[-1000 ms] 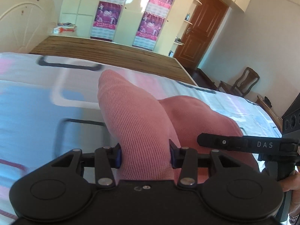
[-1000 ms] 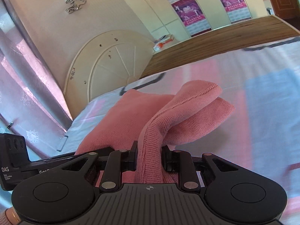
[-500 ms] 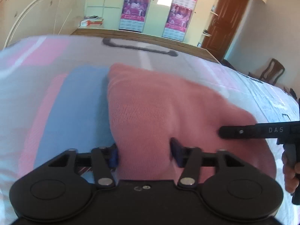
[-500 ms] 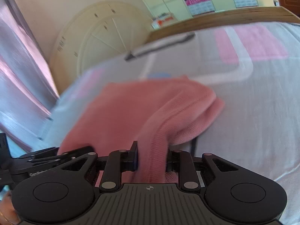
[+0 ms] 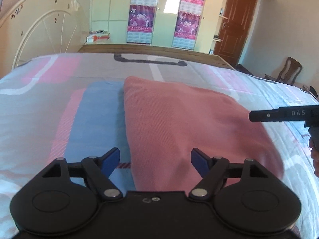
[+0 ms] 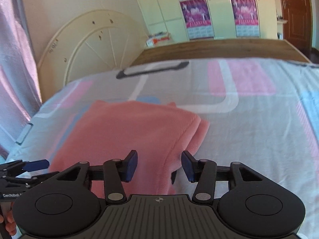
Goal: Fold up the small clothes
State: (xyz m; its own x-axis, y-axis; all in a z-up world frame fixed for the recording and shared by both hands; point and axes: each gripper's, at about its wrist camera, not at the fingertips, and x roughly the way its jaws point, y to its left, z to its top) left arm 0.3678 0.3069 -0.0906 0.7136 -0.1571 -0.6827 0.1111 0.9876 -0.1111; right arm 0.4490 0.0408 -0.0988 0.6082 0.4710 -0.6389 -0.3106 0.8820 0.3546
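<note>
— What has changed since a second ago?

— The bed [image 5: 49, 103] with its patterned sheet fills the lower half of both views now, and the pink knit garment [image 5: 179, 123] lies flat on it. A second ago I had it bunched up off the sheet, clamped in both sets of fingers; half a second ago it was already coming down, still pinched. Now it rests folded, its near edge just in front of me, its straight left edge running away toward the far wooden bed end [image 5: 151, 48].

— And your grippers?

— My left gripper [image 5: 155, 159] is spread wide, holding nothing; the garment's near left corner lies between the blue pads without being pinched. My right gripper [image 6: 159, 164] is likewise wide apart and empty, straddling the garment's near right corner, where the layered hem edges [image 6: 197, 131] stack one over the other.

— Any containers?

— Only a box with red print [image 5: 98, 36] on the surface beyond the far bed end, at the left; what it holds I cannot tell.

— Anything smaller?

— In the left wrist view the right gripper's arm [image 5: 279, 114] pokes in from the right, over the garment's right side.
</note>
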